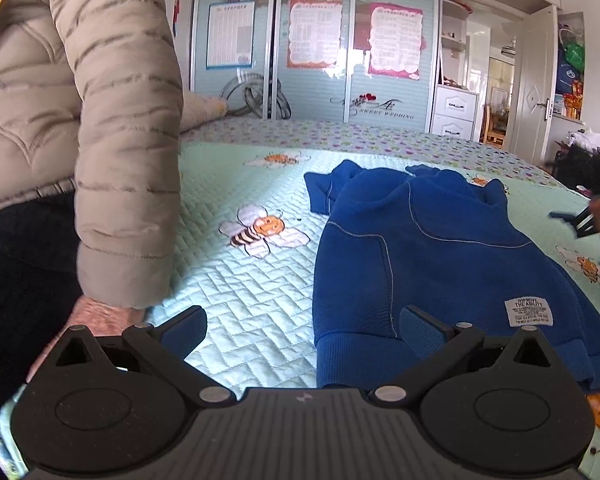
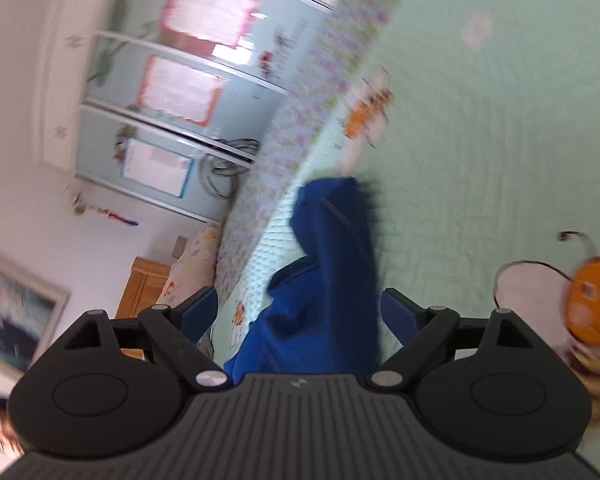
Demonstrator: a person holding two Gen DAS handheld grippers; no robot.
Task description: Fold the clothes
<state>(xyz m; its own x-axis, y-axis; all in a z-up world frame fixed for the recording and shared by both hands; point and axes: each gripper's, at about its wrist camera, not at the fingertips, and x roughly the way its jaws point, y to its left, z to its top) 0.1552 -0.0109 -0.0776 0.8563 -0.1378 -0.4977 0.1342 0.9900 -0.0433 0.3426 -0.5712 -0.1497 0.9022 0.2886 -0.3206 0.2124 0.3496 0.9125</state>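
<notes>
While both sets of jaws stand spread and grasp nothing, the left gripper (image 1: 302, 330) hangs just over the blue sweatshirt (image 1: 440, 248)'s hem; the right gripper (image 2: 300, 314) frames its blurred cloth. It lies on the green quilt (image 1: 236, 280), beside a person's puffy sleeve (image 1: 120, 140).

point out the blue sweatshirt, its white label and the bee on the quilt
blue sweatshirt (image 1: 440, 264), left wrist view, middle of the body panel
white label (image 1: 529, 312), left wrist view, centre of the printed patch near the hem
bee (image 1: 260, 230), left wrist view, its striped body and orange face
</notes>
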